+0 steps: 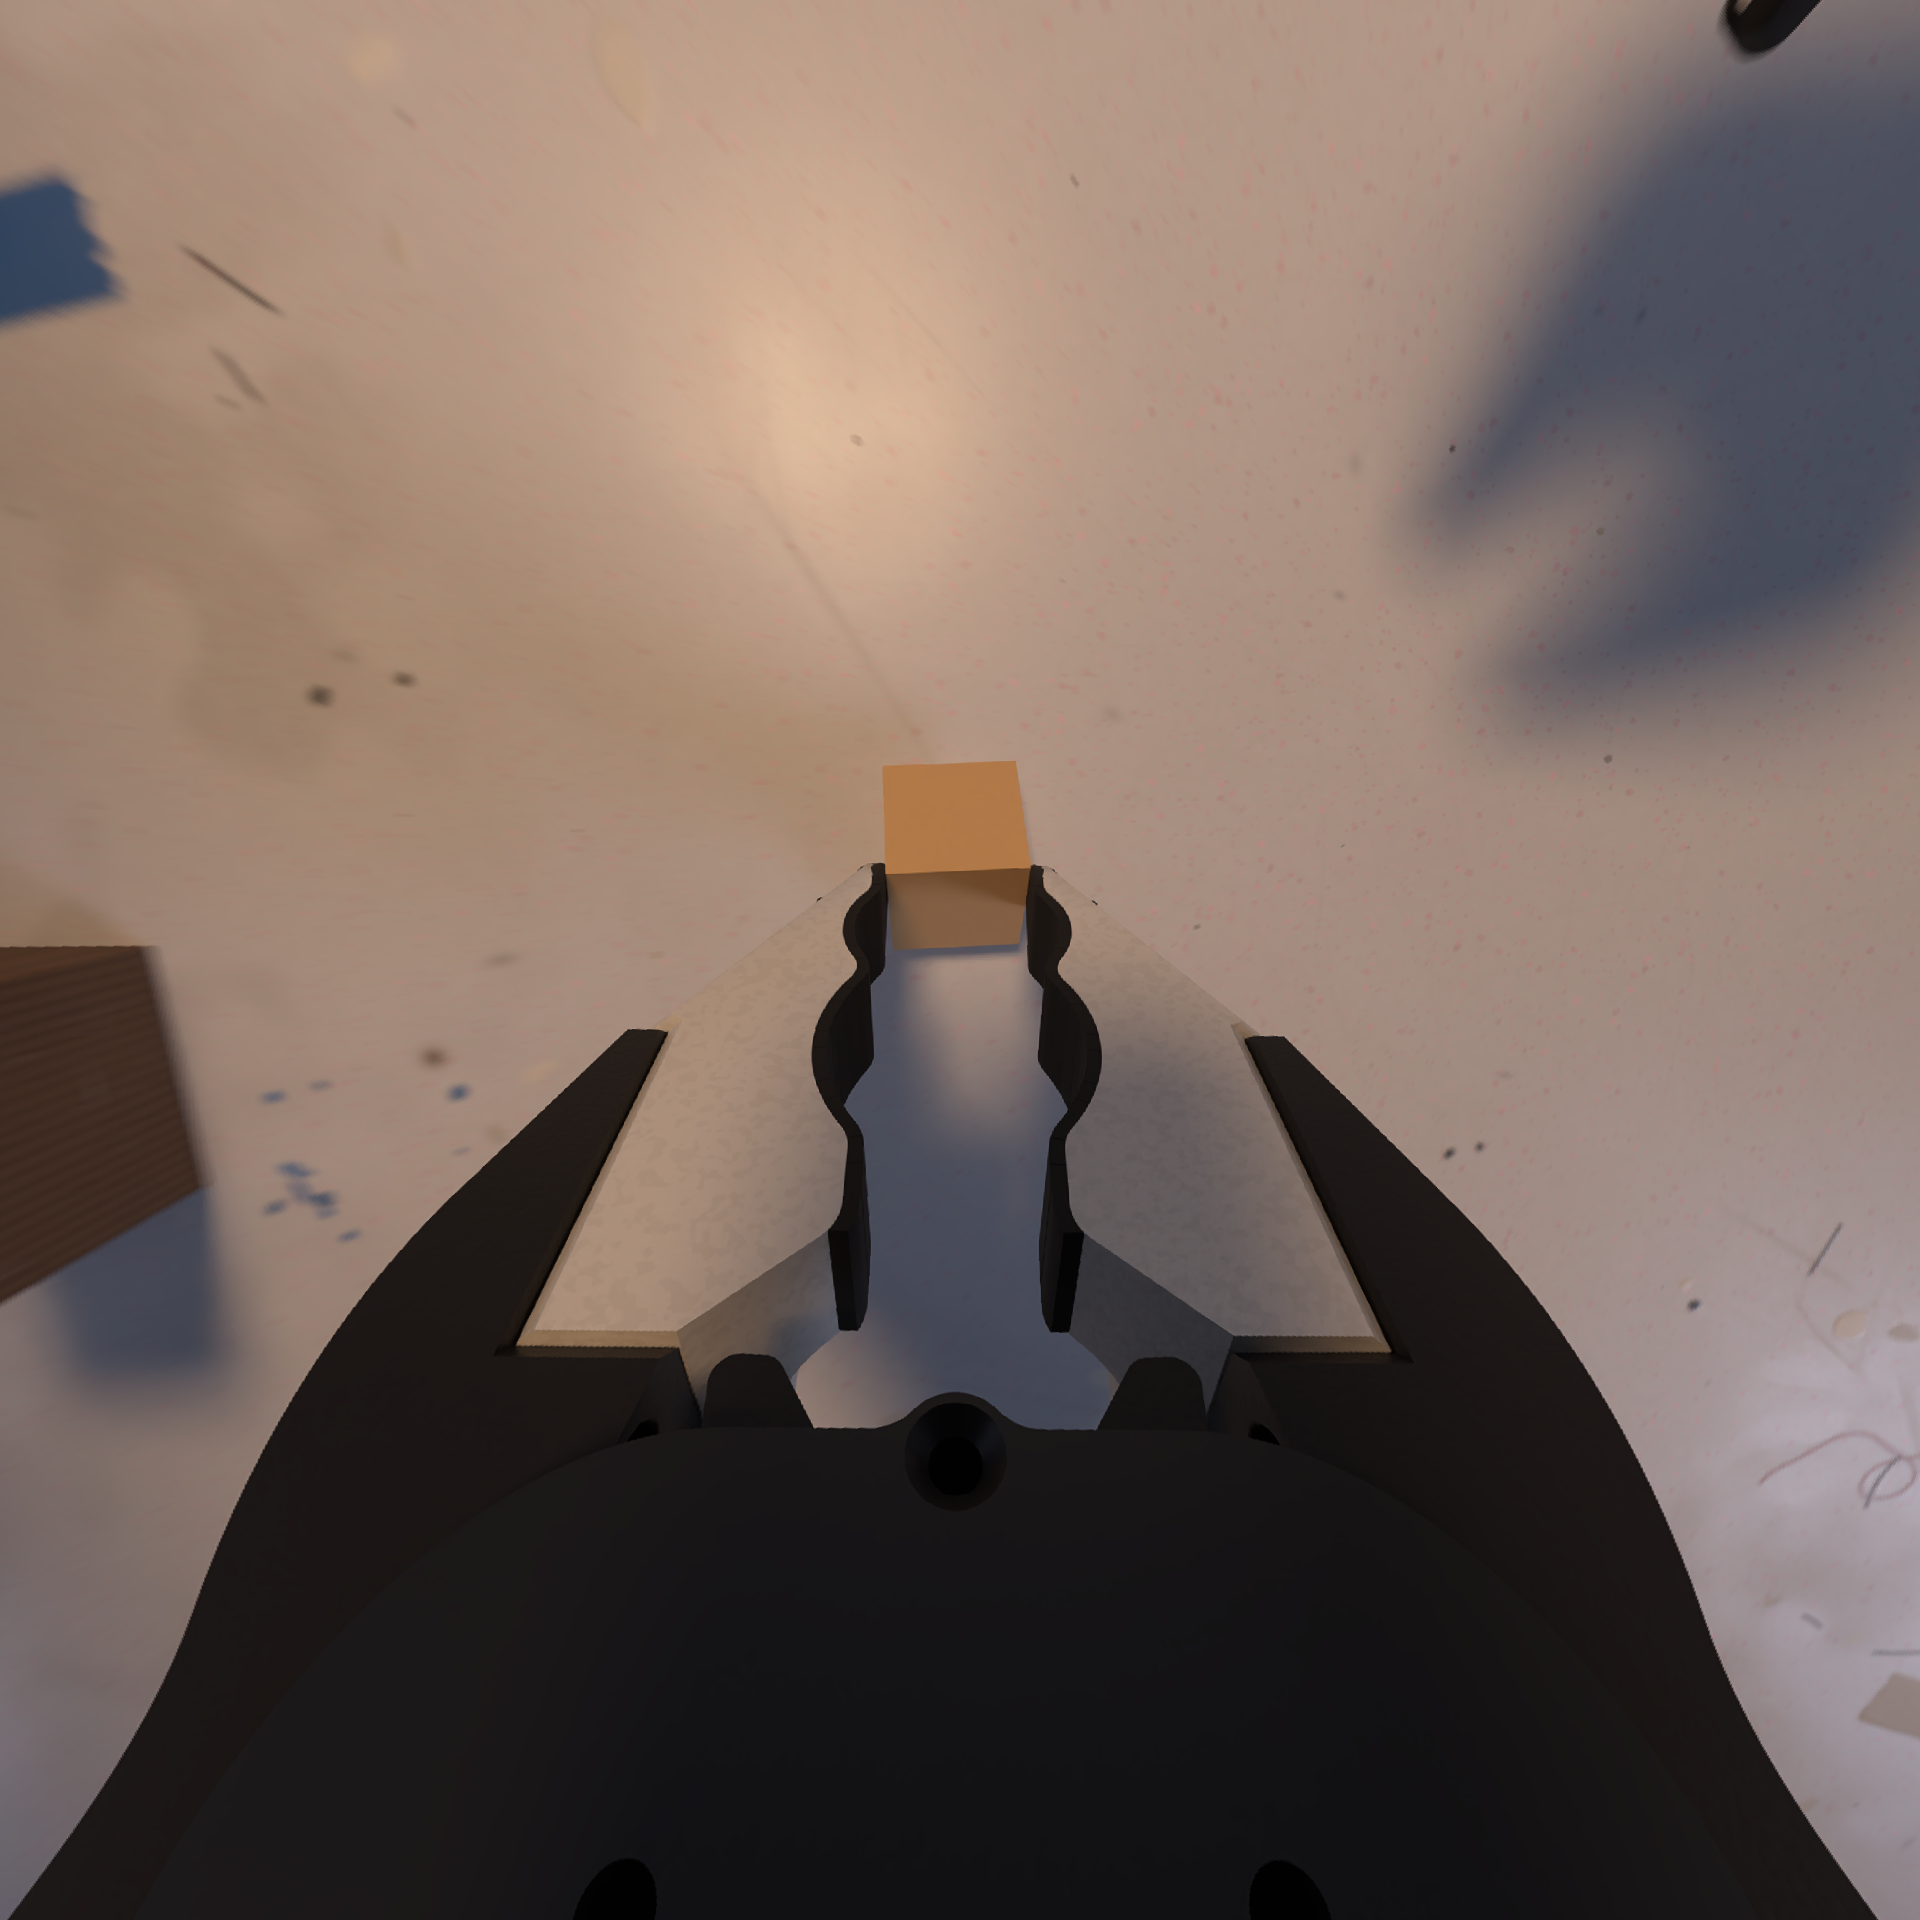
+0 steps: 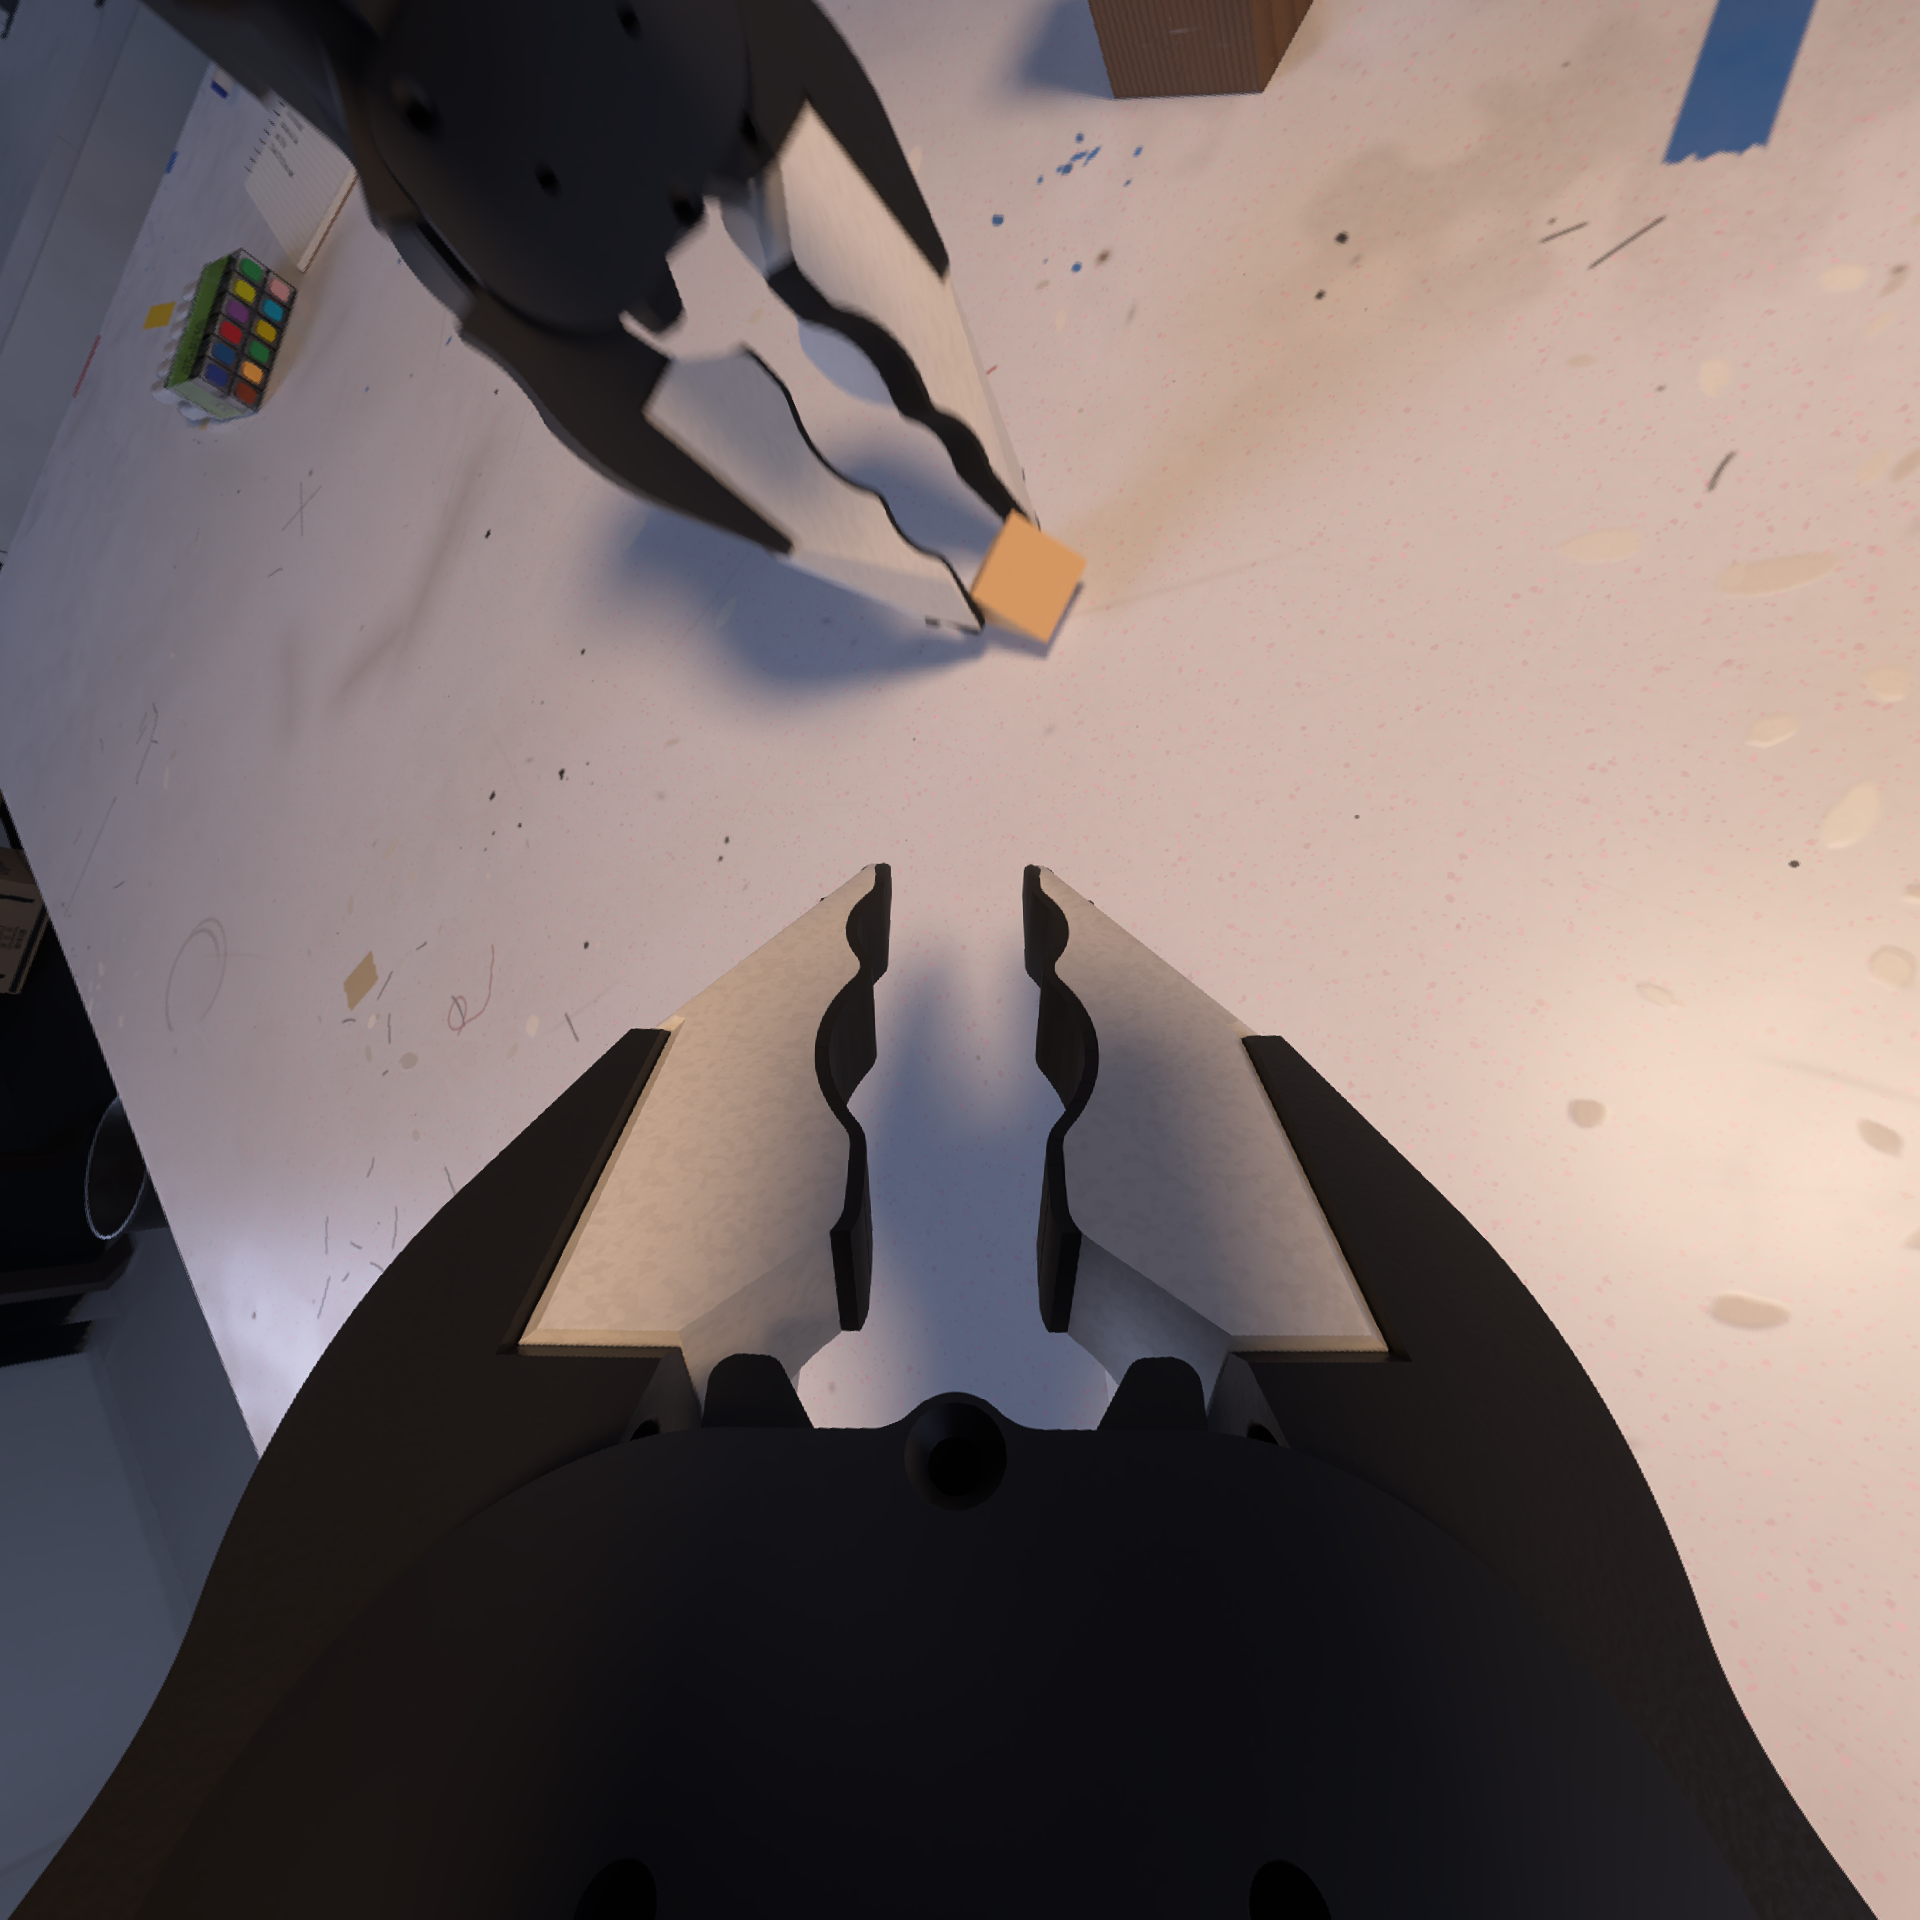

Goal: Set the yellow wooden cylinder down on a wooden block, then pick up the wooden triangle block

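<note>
A small orange-tan wooden block [image 1: 954, 831], the triangle block, sits between the fingertips of my left gripper [image 1: 956, 883]. Both fingertips press against its sides, low over the white table [image 1: 1143, 520]. The right wrist view shows the same block [image 2: 1029, 584] held at the tips of the left gripper [image 2: 997, 566], with its shadow on the table just beneath. My right gripper [image 2: 956, 883] hangs above the table, nearer than the block. Its fingers are apart with nothing between them. The yellow cylinder is not in view.
A brown ribbed wooden block [image 1: 73, 1122] stands left of my left gripper and shows at the top of the right wrist view [image 2: 1195, 42]. Blue tape [image 2: 1735, 83] lies beside it. A box of coloured paints [image 2: 234, 338] and the table's left edge [image 2: 62, 935] are far left.
</note>
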You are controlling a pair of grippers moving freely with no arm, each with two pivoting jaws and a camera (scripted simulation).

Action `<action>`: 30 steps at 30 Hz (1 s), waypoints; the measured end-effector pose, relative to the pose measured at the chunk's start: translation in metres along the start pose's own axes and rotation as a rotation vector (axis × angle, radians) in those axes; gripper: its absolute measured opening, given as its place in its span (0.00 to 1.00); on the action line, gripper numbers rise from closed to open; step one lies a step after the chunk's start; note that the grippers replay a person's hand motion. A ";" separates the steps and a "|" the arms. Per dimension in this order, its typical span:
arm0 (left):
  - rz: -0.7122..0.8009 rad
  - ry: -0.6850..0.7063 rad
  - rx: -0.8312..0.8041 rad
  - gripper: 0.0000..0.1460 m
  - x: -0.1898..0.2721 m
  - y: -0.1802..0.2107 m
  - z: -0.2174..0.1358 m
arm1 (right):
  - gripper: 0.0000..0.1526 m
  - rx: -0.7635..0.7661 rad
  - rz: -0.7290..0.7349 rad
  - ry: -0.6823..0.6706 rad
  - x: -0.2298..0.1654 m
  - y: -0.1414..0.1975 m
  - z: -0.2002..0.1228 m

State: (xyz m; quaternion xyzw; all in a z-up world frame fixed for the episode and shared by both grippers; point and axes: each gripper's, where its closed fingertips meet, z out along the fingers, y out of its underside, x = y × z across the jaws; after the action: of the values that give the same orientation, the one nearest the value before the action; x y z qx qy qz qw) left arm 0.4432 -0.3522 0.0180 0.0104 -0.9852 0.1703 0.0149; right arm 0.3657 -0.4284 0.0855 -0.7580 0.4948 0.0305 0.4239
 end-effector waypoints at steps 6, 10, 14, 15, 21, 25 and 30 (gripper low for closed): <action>0.097 -0.115 0.054 0.18 -0.062 -0.025 -0.094 | 0.17 0.016 0.000 -0.004 0.002 -0.004 0.001; 0.100 -0.170 0.107 0.18 -0.120 -0.036 -0.162 | 0.17 0.017 -0.001 -0.015 0.000 -0.003 0.005; 0.100 -0.141 0.077 0.18 -0.162 -0.025 -0.177 | 0.16 0.012 -0.007 -0.024 -0.003 -0.003 0.009; 0.099 -0.129 0.064 0.18 -0.169 -0.021 -0.174 | 0.16 0.013 -0.008 -0.024 -0.004 -0.003 0.010; 0.048 -0.053 0.048 0.18 -0.181 -0.009 -0.153 | 0.16 0.028 0.002 -0.010 -0.002 -0.005 0.006; 0.042 -0.039 0.019 0.18 -0.182 0.000 -0.144 | 0.17 0.036 0.020 0.005 0.003 -0.003 0.001; 0.063 -0.038 0.016 0.18 -0.181 -0.002 -0.139 | 0.16 0.037 0.032 0.015 0.005 -0.002 -0.002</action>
State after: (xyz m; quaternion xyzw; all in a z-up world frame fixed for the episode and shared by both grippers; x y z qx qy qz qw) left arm 0.6277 -0.3043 0.1433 -0.0173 -0.9838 0.1784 -0.0092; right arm 0.3696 -0.4331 0.0855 -0.7421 0.5104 0.0225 0.4339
